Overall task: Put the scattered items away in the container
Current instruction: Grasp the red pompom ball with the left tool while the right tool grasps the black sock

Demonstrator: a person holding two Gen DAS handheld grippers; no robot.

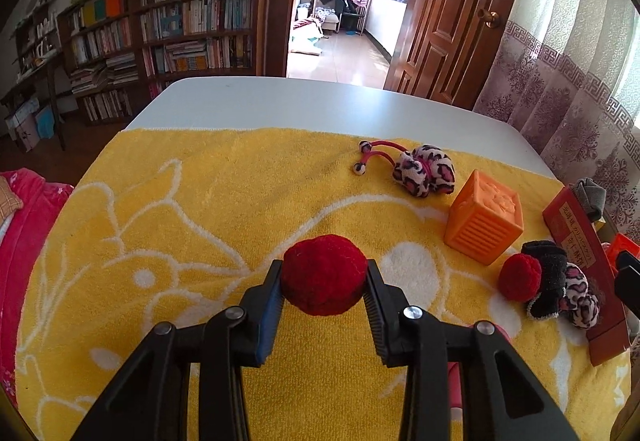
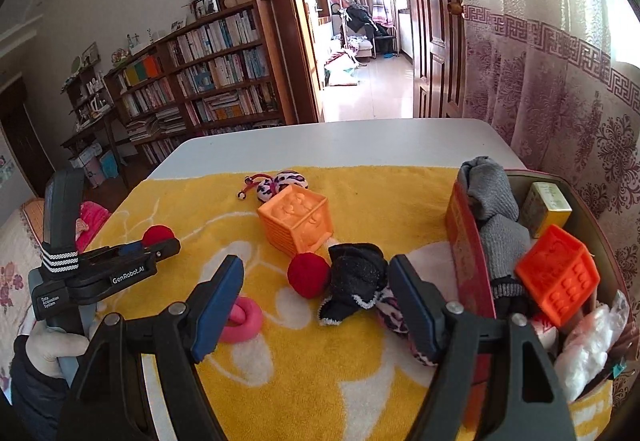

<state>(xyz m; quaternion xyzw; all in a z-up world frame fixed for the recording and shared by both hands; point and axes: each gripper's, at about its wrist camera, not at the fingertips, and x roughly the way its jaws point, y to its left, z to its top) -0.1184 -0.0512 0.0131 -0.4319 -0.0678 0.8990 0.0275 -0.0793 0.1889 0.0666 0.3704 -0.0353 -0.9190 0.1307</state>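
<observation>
Left gripper (image 1: 325, 283) jaws closed on red pompom (image 1: 324, 274), low over yellow towel (image 1: 180, 221). Right gripper (image 2: 316, 301) jaws wide apart, holding nothing, above second red pompom (image 2: 306, 275) and black sock (image 2: 354, 283). Red container (image 2: 470, 261) at right edge of towel, part filled. Bare worktop (image 1: 300, 101) beyond towel
</observation>
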